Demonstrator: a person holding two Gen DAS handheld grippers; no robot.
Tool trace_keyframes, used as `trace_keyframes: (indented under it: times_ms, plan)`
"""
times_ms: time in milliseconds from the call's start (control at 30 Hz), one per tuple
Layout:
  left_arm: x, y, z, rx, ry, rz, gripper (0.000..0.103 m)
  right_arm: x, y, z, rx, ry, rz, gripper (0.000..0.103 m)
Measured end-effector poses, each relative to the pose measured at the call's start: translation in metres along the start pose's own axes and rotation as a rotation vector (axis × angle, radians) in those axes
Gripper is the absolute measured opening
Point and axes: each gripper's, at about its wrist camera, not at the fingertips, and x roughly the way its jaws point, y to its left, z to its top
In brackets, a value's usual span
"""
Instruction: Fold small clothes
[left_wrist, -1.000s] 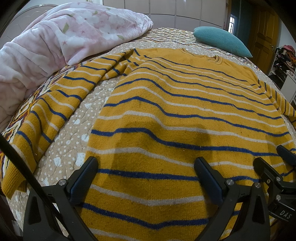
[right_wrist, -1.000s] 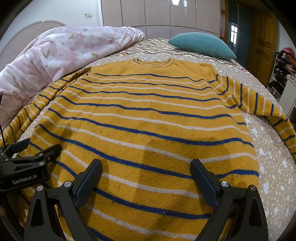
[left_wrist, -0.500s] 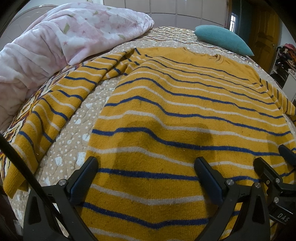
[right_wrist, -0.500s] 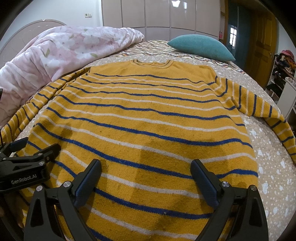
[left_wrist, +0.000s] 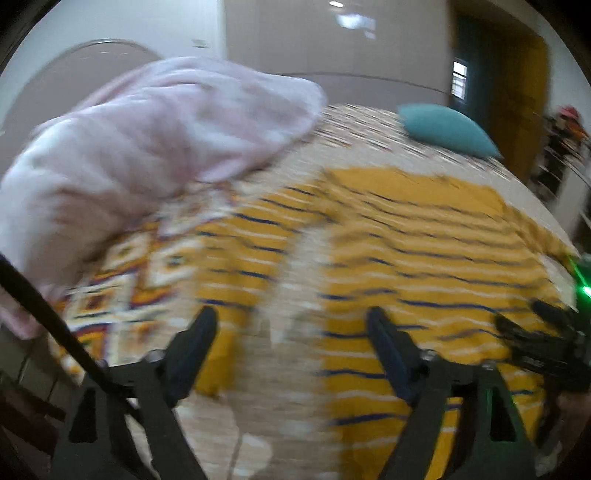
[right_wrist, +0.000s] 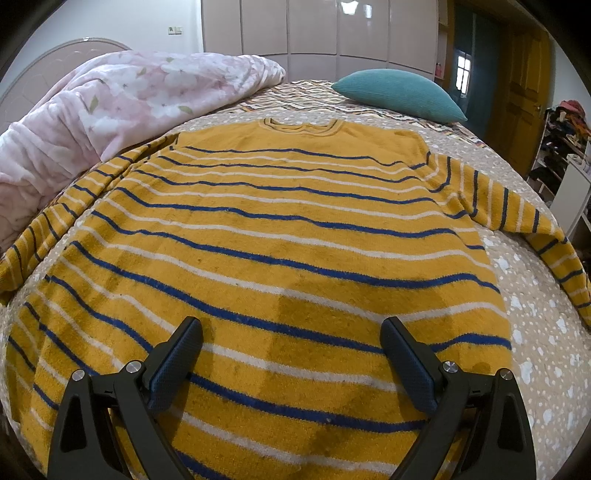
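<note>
The striped sweater (right_wrist: 273, 236) lies flat across the bed (right_wrist: 535, 332), both grippers (left (left_wrist: 291, 339) just narrowing, right (right_wrist: 291, 354)) gaping and empty.

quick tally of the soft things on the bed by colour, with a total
mustard yellow with blue and white stripes: 1, the sweater
pink floral: 1, the blanket
teal: 1, the pillow
total: 3
</note>
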Motion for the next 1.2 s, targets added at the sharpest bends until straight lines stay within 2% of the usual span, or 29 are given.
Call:
trace_keyframes:
  times_ms: [33, 100, 233, 267, 300, 333, 367, 467, 533, 633, 700, 767, 800, 833, 900, 933, 967, 1067, 1200]
  plan:
    - [0.005, 0.017, 0.002, -0.033, 0.009, 0.032, 0.095, 0.0, 0.0, 0.0, -0.001, 0.0, -0.002, 0.099]
    - [0.025, 0.049, 0.004, -0.098, 0.095, 0.064, 0.095, 0.0, -0.001, -0.001, -0.002, 0.001, -0.005, 0.099]
    - [0.06, 0.072, -0.001, -0.117, 0.193, 0.022, 0.095, -0.001, -0.001, -0.001, -0.005, 0.003, -0.009, 0.099]
    - [0.075, 0.073, -0.002, -0.106, 0.233, 0.012, 0.091, -0.001, -0.001, -0.001, -0.005, 0.003, -0.011, 0.099]
    - [0.086, 0.072, -0.004, -0.1, 0.275, 0.013, 0.082, -0.001, 0.0, -0.001, -0.006, 0.004, -0.013, 0.099]
    - [0.086, 0.073, -0.006, -0.094, 0.274, 0.009, 0.044, -0.001, 0.0, -0.001, -0.007, 0.006, -0.016, 0.099]
    - [0.093, 0.072, -0.008, -0.1, 0.308, -0.018, 0.009, -0.001, 0.0, -0.001, -0.008, 0.006, -0.018, 0.099]
    - [0.087, 0.079, 0.001, -0.167, 0.283, -0.08, 0.009, -0.001, 0.001, -0.001, -0.012, 0.01, -0.025, 0.1]
    - [0.077, 0.095, 0.02, -0.237, 0.225, -0.091, 0.009, 0.0, 0.001, 0.0, -0.016, 0.012, -0.03, 0.1]
    - [0.056, 0.142, 0.057, -0.363, 0.095, 0.011, 0.01, 0.001, 0.002, 0.001, -0.02, 0.016, -0.036, 0.1]
    - [0.045, 0.18, 0.084, -0.453, 0.02, 0.147, 0.013, 0.001, 0.003, 0.001, -0.022, 0.017, -0.039, 0.101]
    - [0.041, 0.198, 0.1, -0.469, -0.005, 0.208, 0.025, 0.001, 0.003, 0.002, -0.024, 0.019, -0.044, 0.101]
    - [0.037, 0.201, 0.105, -0.461, -0.016, 0.236, 0.026, 0.001, 0.003, 0.002, -0.024, 0.018, -0.044, 0.101]
    - [0.032, 0.199, 0.107, -0.452, -0.035, 0.254, 0.029, 0.001, 0.003, 0.002, -0.024, 0.018, -0.044, 0.101]
    - [0.023, 0.188, 0.108, -0.415, -0.07, 0.252, 0.048, 0.001, 0.003, 0.002, -0.024, 0.019, -0.044, 0.101]
    - [0.021, 0.185, 0.106, -0.4, -0.081, 0.248, 0.063, 0.001, 0.003, 0.002, -0.024, 0.019, -0.043, 0.101]
    - [0.017, 0.177, 0.103, -0.381, -0.09, 0.243, 0.07, 0.001, 0.002, 0.002, -0.023, 0.019, -0.043, 0.101]
    - [0.007, 0.146, 0.08, -0.314, -0.091, 0.213, 0.071, 0.002, 0.002, 0.002, -0.02, 0.021, -0.038, 0.101]
    - [0.014, 0.091, 0.06, -0.235, -0.022, 0.081, 0.071, 0.007, -0.003, 0.006, 0.002, 0.062, 0.002, 0.103]
